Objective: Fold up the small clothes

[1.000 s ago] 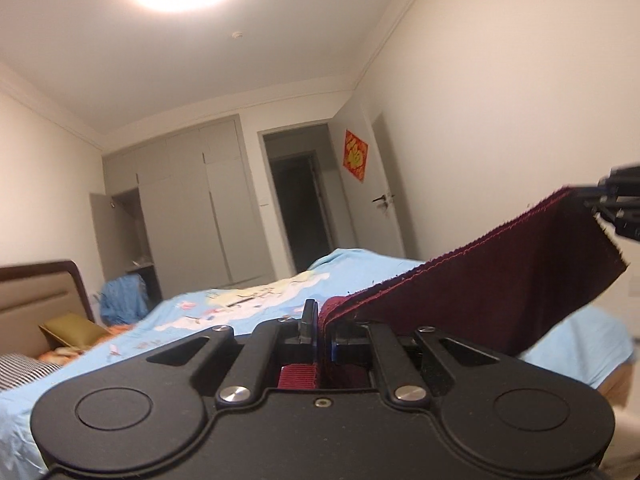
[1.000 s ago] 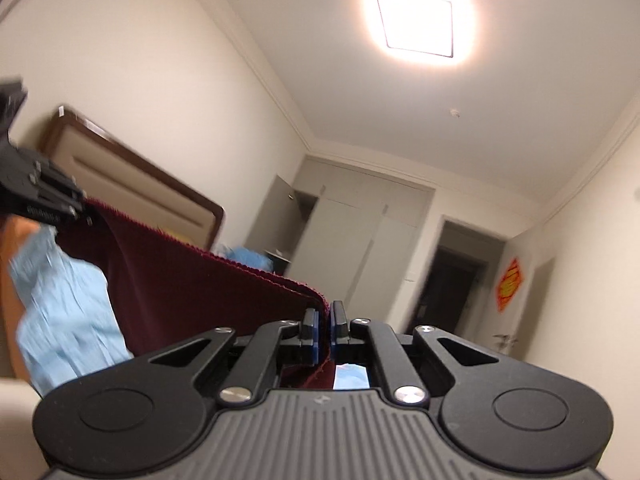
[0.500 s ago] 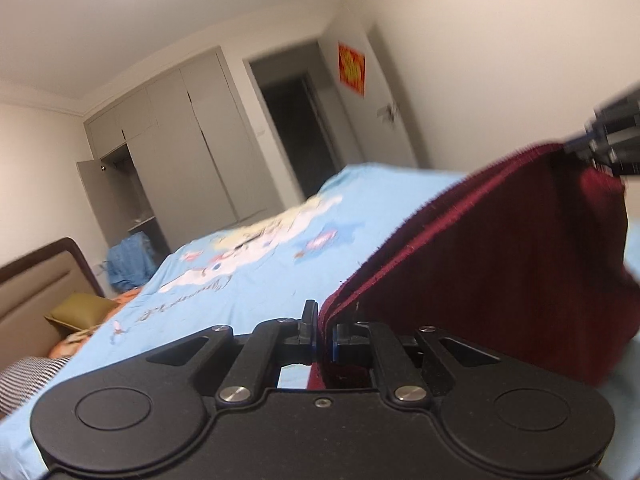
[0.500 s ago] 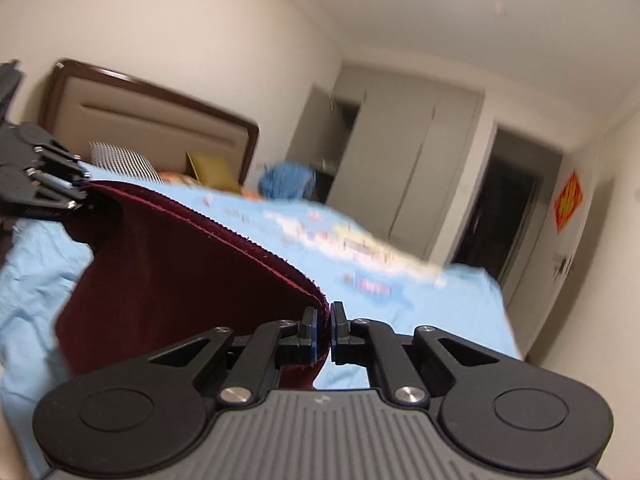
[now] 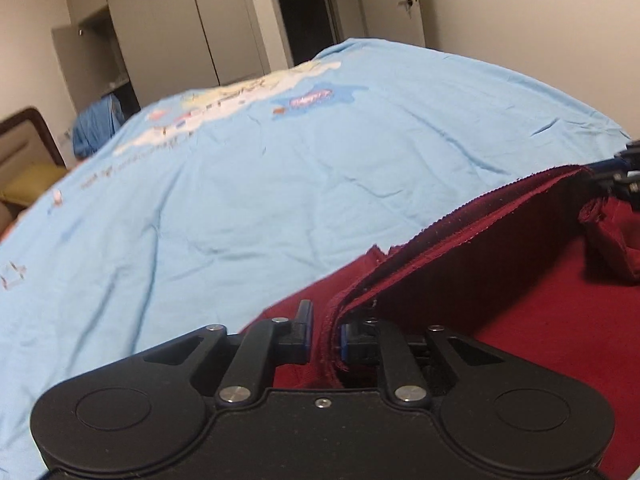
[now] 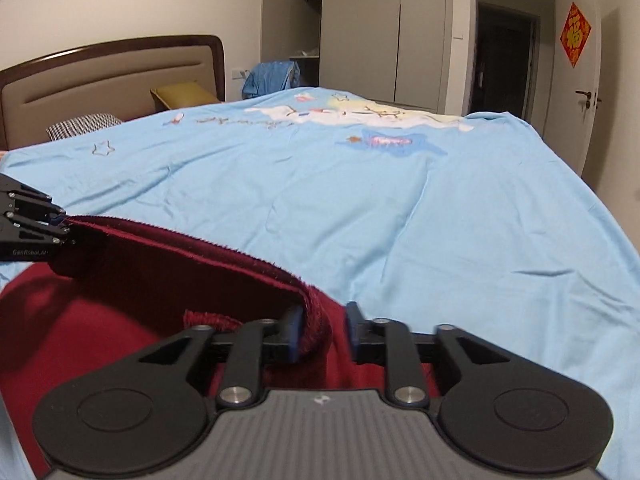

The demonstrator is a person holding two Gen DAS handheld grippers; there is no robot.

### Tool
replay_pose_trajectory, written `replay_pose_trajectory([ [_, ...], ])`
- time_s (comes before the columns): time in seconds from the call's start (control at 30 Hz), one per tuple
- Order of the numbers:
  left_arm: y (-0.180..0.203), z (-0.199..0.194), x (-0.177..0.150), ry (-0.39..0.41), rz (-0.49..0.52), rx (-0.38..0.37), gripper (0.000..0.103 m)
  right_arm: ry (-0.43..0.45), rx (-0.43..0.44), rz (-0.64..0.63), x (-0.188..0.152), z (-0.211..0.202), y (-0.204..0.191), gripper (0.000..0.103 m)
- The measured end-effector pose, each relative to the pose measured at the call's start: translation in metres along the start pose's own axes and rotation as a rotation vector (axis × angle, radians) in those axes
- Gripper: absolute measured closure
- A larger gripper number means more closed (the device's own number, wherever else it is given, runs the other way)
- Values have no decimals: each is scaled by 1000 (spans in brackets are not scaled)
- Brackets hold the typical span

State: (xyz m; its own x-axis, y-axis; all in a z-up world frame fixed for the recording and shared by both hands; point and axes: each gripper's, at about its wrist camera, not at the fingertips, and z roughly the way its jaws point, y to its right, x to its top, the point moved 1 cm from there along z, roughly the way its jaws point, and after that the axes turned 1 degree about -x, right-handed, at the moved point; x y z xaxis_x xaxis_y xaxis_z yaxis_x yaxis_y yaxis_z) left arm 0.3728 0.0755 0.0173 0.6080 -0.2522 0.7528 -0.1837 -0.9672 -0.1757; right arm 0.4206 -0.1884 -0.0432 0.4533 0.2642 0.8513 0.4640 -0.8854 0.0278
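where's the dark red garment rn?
The dark red garment lies low on the near edge of the light blue bedspread, its upper hem stretched between the left gripper and the right gripper.

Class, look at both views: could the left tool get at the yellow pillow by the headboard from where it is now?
Probably not. The left tool sits low at the near edge with dark red cloth between its fingers, and the blue bedspread stretches between it and the yellow pillow.

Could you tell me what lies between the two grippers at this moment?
The hem of the dark red garment spans the stretch from the left gripper to the right gripper, over more of the garment on the blue bedsheet. The right wrist view shows it.
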Motion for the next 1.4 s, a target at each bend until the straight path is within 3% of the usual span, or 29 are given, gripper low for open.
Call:
replay_pose_trajectory([
  [0.03, -2, 2, -3, -3, -13, -10, 78, 1, 3, -5, -3, -2, -1, 45],
  [0.1, -3, 1, -11, 1, -32, -41, 47, 12, 12, -22, -8, -8, -3, 30],
  [0.13, -3, 2, -15, 13, -40, -54, 36, 15, 9, -38, -8, -16, -8, 19],
  [0.17, -4, 0, -18, 29, -51, -59, 18, 20, -6, -59, -10, -21, -11, 8],
  [0.2, -4, -2, -19, 47, -62, -54, 8, 30, -29, -90, -12, -29, -16, 5],
  [0.3, -8, -14, -28, 83, -68, -21, 3, 59, -71, -211, -23, -56, -35, 0],
  [0.43, -11, -35, -41, 98, -60, 20, 1, 57, -89, -327, -42, -64, -60, 0],
  [0.6, -2, -55, -58, 119, 11, -21, 1, 33, -153, -398, -61, -48, -72, 0],
  [0.67, 6, -54, -62, 101, 71, -14, 1, 49, -207, -371, -57, -43, -68, 0],
  [0.77, 17, -51, -63, 96, 126, 2, 1, 81, -380, -295, -45, -37, -51, 0],
  [0.87, 23, -52, -64, 105, 124, -20, 1, 77, -524, -84, -32, -37, -18, 0],
  [0.93, 28, -53, -65, 113, 133, -26, 1, 95, -571, 45, -32, -47, 2, 0],
  [1.07, 35, -60, -71, 151, 147, -108, 1, 118, -563, 47, -39, -60, 0, 0],
  [1.23, 53, -66, -72, 197, 147, -360, 1, 165, -380, -17, -45, -72, -38, 0],
  [1.3, 64, -59, -70, 185, 168, -422, 1, 164, -321, -8, -45, -70, -50, 0],
  [1.4, 81, -36, -63, 162, 207, -397, 1, 166, -313, 21, -47, -67, -60, 0],
])
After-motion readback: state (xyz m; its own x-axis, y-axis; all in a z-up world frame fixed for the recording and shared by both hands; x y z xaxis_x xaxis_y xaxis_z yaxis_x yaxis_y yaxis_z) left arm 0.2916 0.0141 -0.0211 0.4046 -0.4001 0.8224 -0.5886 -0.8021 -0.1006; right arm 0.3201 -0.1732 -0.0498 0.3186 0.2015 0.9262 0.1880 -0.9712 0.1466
